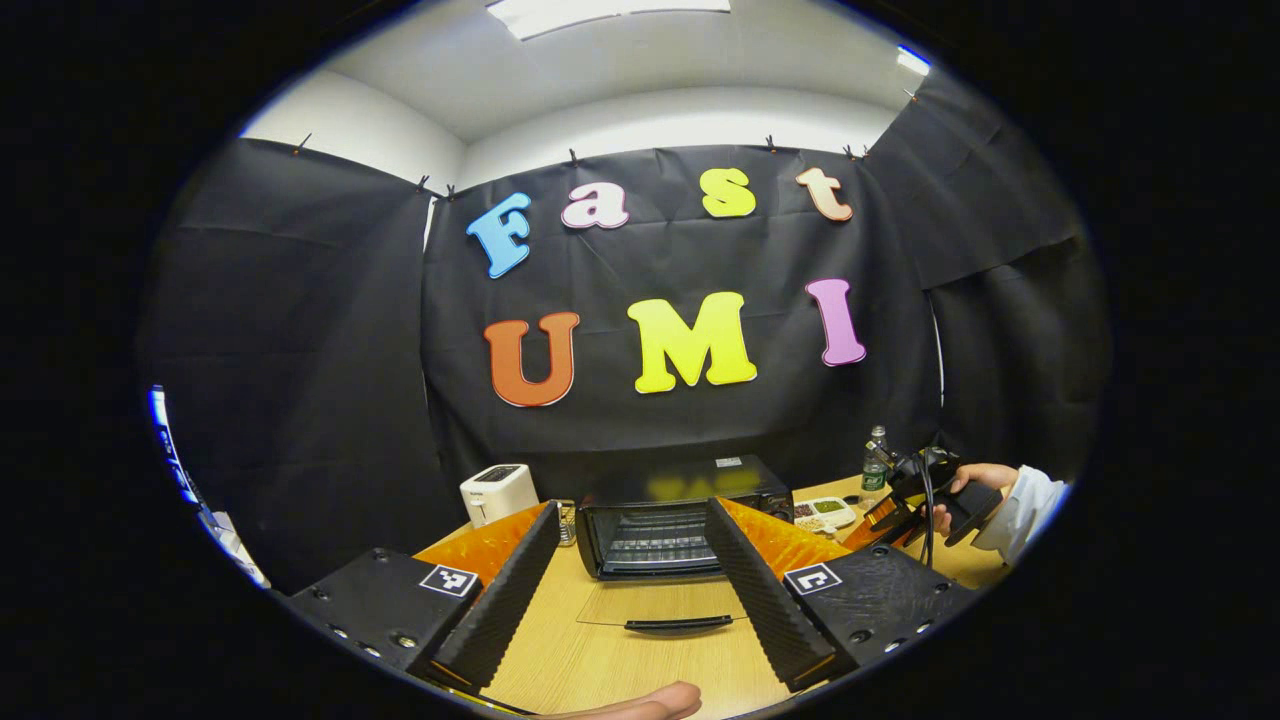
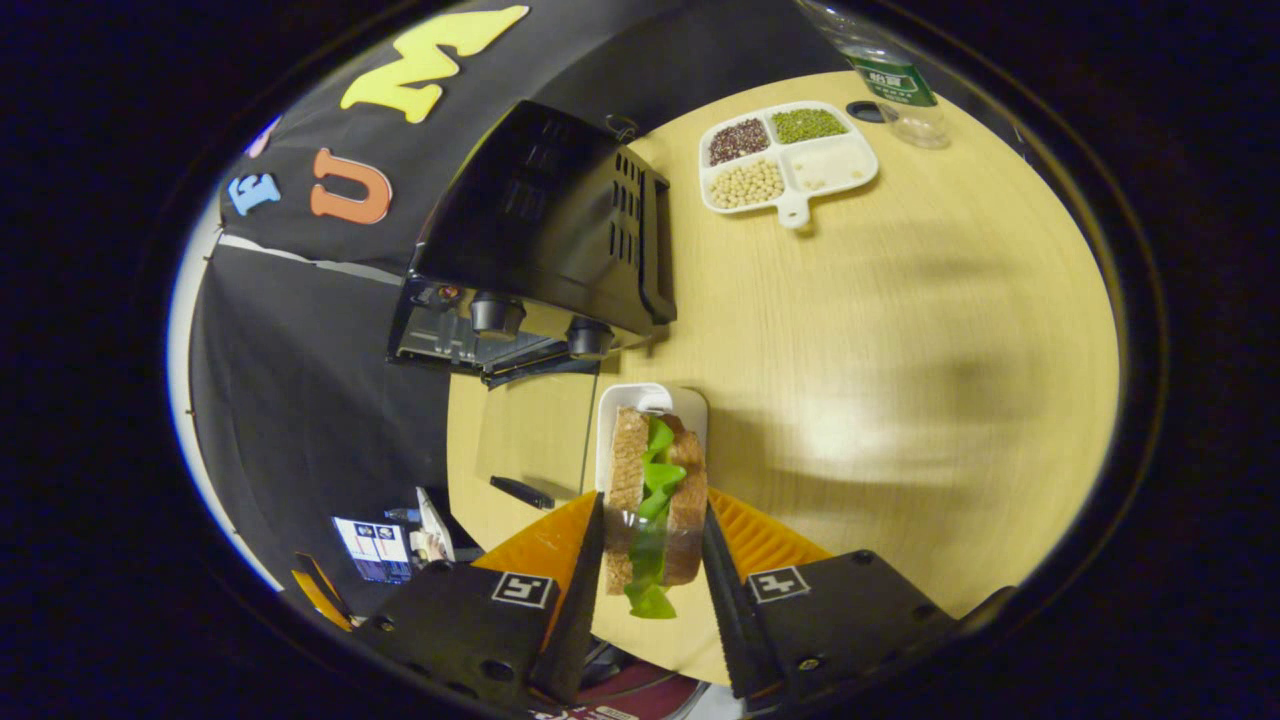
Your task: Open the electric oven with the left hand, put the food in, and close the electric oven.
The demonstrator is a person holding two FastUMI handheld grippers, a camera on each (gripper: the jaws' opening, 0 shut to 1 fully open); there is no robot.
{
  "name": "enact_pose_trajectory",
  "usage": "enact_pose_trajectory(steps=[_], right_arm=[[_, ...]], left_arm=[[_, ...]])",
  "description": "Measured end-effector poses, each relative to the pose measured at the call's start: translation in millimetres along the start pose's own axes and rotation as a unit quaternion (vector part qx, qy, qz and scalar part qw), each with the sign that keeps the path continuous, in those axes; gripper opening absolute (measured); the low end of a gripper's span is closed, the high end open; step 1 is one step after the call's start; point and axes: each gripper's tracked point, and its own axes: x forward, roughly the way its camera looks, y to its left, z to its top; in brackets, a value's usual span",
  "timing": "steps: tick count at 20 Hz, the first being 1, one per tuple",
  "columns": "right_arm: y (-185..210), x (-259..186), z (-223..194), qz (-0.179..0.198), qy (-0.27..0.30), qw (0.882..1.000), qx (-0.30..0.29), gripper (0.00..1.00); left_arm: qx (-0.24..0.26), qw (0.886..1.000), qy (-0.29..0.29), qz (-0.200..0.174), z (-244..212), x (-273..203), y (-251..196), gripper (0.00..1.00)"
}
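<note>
Black oven [image 2: 545,215]; brown sandwich [image 2: 655,500], green lettuce; white tray [image 2: 790,165]; pale wood table [image 2: 900,330].

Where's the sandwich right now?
In the right gripper view the sandwich sits clamped between the right tool, above a white dish near the open oven.

Bottle [image 2: 880,75] top cut off; oven [image 1: 680,520] front partly behind fingers [image 1: 760,590]

Glossy black oven [image 2: 545,215], wood-grain table [image 2: 900,330]
</note>
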Motion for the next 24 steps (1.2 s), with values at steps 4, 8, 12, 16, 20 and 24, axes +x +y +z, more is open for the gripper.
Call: enact_pose_trajectory(steps=[4, 8, 12, 16, 20, 24], right_arm=[[3, -1, -2, 0.005, -0.011, 1.0, 0.0, 0.4], [10, -13, -3, 0.006, -0.037, 0.999, -0.002, 0.38], [28, -24, -13, 0.021, -0.069, 0.997, -0.002, 0.37], [58, -25, -26, 0.049, -0.108, 0.993, 0.017, 0.37], [94, -7, -38, 0.079, -0.152, 0.985, 0.037, 0.37], [137, 29, -49, 0.126, -0.173, 0.975, 0.061, 0.37]], left_arm=[[-0.01, 1.0, 0.003, -0.009, -4, -1, -1, 0.96], [-0.012, 1.0, 0.003, -0.017, -7, -3, 3, 0.95], [-0.029, 0.999, -0.001, -0.028, -9, -5, 6, 0.95], [-0.045, 0.998, -0.008, -0.037, -8, -10, 15, 0.95], [-0.053, 0.998, -0.016, -0.041, -9, -13, 31, 0.95], [-0.05, 0.998, -0.022, -0.043, -9, -18, 51, 0.95]])
